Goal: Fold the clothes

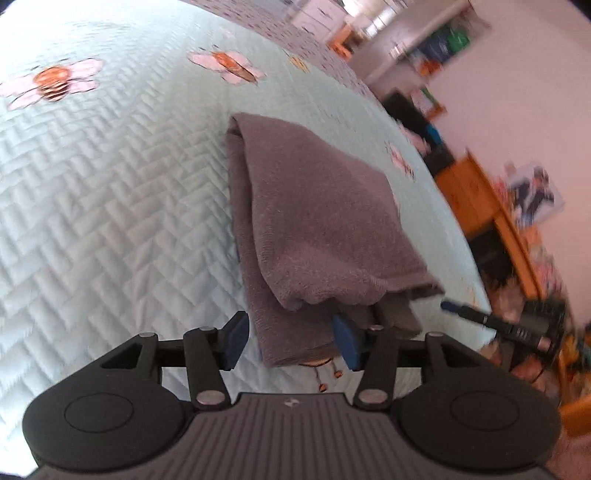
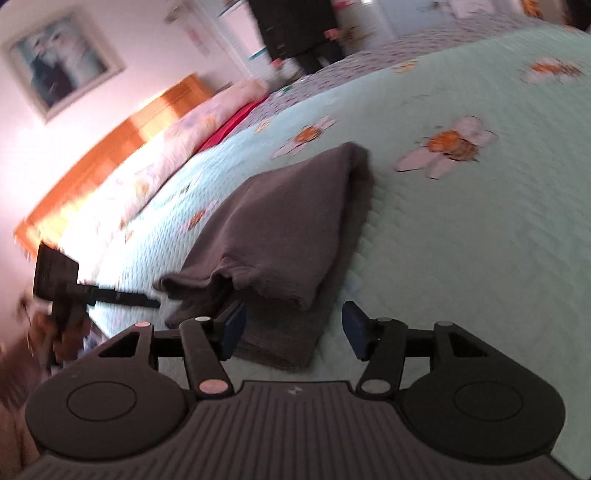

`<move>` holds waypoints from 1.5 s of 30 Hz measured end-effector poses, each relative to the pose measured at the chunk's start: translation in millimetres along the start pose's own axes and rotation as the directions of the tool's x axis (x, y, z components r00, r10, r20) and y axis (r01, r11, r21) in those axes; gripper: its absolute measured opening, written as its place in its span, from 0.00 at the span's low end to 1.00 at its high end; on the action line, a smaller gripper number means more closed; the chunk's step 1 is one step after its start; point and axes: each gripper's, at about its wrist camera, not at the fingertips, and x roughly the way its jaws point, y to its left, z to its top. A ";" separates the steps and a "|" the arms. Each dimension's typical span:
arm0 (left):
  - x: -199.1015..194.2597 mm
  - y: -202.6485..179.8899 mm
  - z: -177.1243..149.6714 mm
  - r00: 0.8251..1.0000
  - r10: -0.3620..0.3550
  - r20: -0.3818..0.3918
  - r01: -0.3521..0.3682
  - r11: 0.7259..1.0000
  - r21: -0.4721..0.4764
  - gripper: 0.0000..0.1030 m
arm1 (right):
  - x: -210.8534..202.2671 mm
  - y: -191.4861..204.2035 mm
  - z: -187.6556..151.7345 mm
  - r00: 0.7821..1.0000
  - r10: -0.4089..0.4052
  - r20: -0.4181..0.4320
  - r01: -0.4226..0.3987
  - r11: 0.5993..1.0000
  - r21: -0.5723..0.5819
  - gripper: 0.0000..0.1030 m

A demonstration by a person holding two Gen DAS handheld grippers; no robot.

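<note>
A grey-brown towel [image 1: 314,206] lies folded in layers on the mint quilted bedspread [image 1: 110,221]. My left gripper [image 1: 291,341] is open at the towel's near end. The lower layer's edge lies between the blue pads: the left pad stands clear of the cloth and the right pad sits against the fold. My right gripper [image 2: 293,332] is open too, with the towel's [image 2: 288,221] other near corner between its pads, which do not press on it. Each view shows the other gripper's fingers [image 1: 465,312] [image 2: 125,297] low beside the towel.
The bedspread [image 2: 480,240] carries bee and flower patches. A wooden headboard [image 2: 110,147] and pillows [image 2: 177,136] run along one side, with a framed picture [image 2: 62,62] above. A person in dark clothes [image 2: 299,33] stands past the far edge. Wooden furniture [image 1: 487,206] and clutter flank the bed.
</note>
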 end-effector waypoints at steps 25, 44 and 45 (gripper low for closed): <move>35.8 3.3 -10.0 0.987 -0.008 0.161 0.084 0.877 -0.472 0.59 | 61.9 -43.1 -2.4 0.989 0.148 0.011 -0.120 0.756 0.643 0.57; 43.6 3.6 -11.0 0.989 -0.024 0.147 0.090 0.885 -0.456 0.59 | 80.2 -51.9 -5.8 0.986 0.164 0.021 -0.138 0.751 0.646 0.56; 44.8 3.8 -11.7 0.989 -0.024 0.143 0.087 0.885 -0.457 0.59 | 79.8 -52.4 -6.5 0.986 0.165 0.021 -0.140 0.752 0.645 0.56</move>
